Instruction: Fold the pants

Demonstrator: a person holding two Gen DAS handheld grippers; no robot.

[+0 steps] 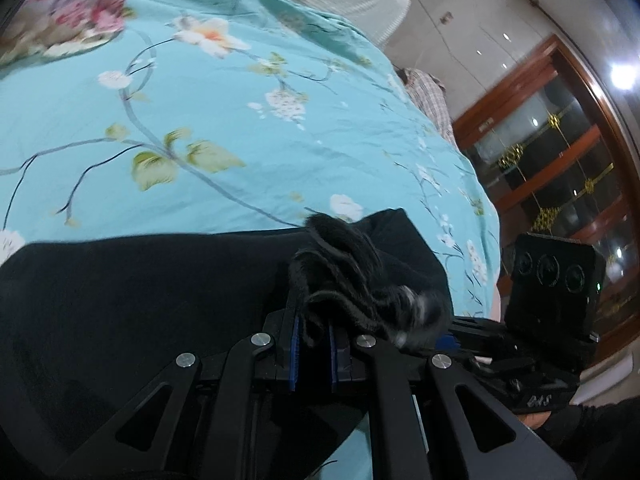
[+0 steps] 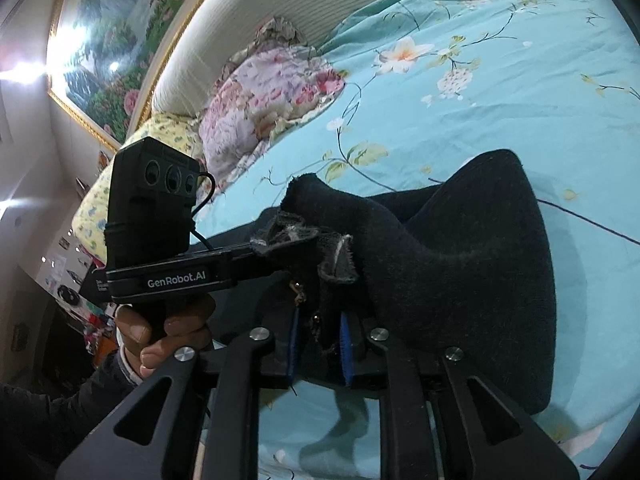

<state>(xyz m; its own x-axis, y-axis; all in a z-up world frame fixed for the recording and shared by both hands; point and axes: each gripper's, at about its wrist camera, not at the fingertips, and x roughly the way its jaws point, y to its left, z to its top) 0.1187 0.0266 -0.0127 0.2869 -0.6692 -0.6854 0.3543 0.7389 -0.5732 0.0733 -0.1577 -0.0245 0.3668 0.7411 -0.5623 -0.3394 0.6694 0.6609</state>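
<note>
Black pants [image 1: 120,300] lie on a turquoise floral bedsheet [image 1: 240,140]. My left gripper [image 1: 314,344] is shut on a bunched edge of the pants, the cloth pinched between its blue pads. My right gripper [image 2: 320,344] is shut on another bunched edge of the pants [image 2: 460,272], lifting it so the cloth hangs above the sheet [image 2: 480,100]. The two grippers are close together: the right one shows at the right of the left wrist view [image 1: 556,280], and the left one, held by a hand, shows at the left of the right wrist view [image 2: 160,272].
A floral pillow [image 2: 264,108] and a yellow pillow [image 2: 100,200] lie by the white headboard [image 2: 280,8]. A framed painting [image 2: 116,40] hangs on the wall. A wooden cabinet with glass doors [image 1: 560,160] stands beyond the bed. A checked cloth [image 1: 428,96] lies at the bed's far edge.
</note>
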